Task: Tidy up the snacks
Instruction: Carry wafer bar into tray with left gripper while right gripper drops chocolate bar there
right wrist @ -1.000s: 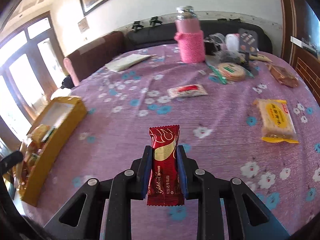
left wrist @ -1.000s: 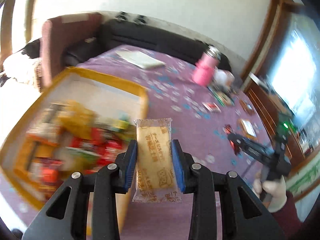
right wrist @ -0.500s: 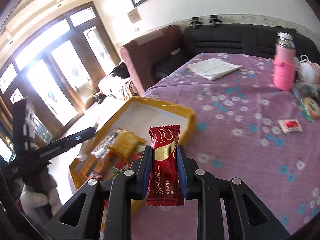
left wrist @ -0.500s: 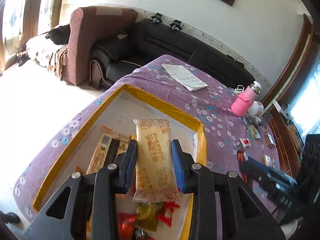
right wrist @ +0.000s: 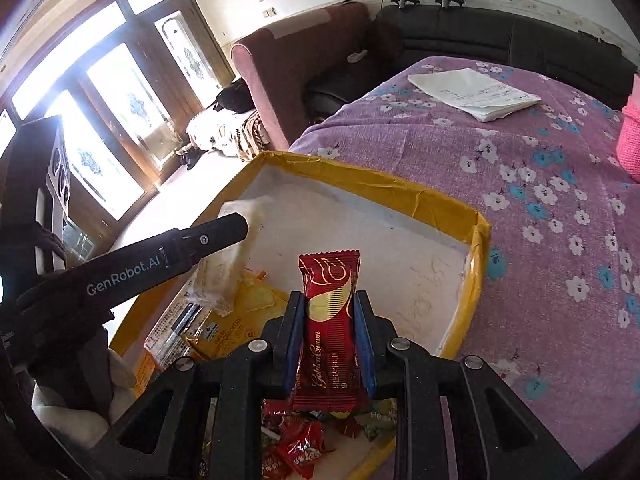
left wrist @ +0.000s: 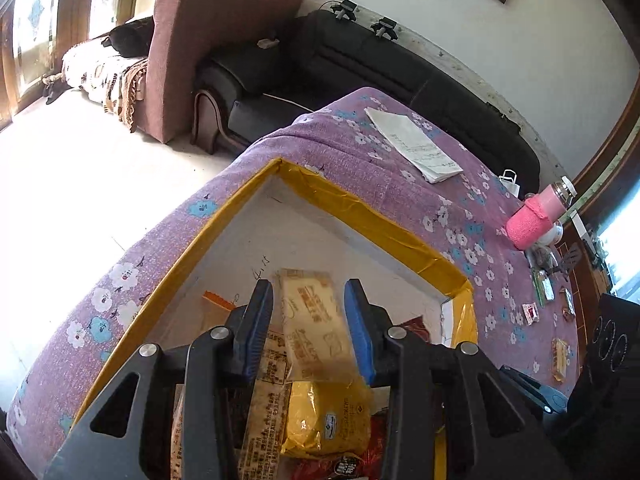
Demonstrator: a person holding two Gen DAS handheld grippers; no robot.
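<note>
A yellow-rimmed box [left wrist: 372, 220] with a white floor stands on the purple flowered tablecloth; it also shows in the right wrist view [right wrist: 404, 192]. Several snack packs lie in its near end. My left gripper [left wrist: 309, 322] is open over the box. A pale cracker pack [left wrist: 314, 330] sits tilted between its jaws, with a gap on each side, above a yellow pack [left wrist: 326, 420]. My right gripper [right wrist: 329, 322] is shut on a red Golden Crown bar [right wrist: 330, 332], held upright over the box. The left gripper's finger [right wrist: 160, 260] crosses the right wrist view.
A white folded paper [left wrist: 416, 148] lies at the table's far end. A pink bottle [left wrist: 536, 220] and several loose snacks [left wrist: 530, 314] stand at the right side. A maroon armchair [left wrist: 208, 52] and a black sofa [left wrist: 360, 64] stand beyond the table.
Both grippers moved over the box. The left jaws opened, and the cracker pack has tilted and dropped lower between them. The right gripper still holds the red bar.
</note>
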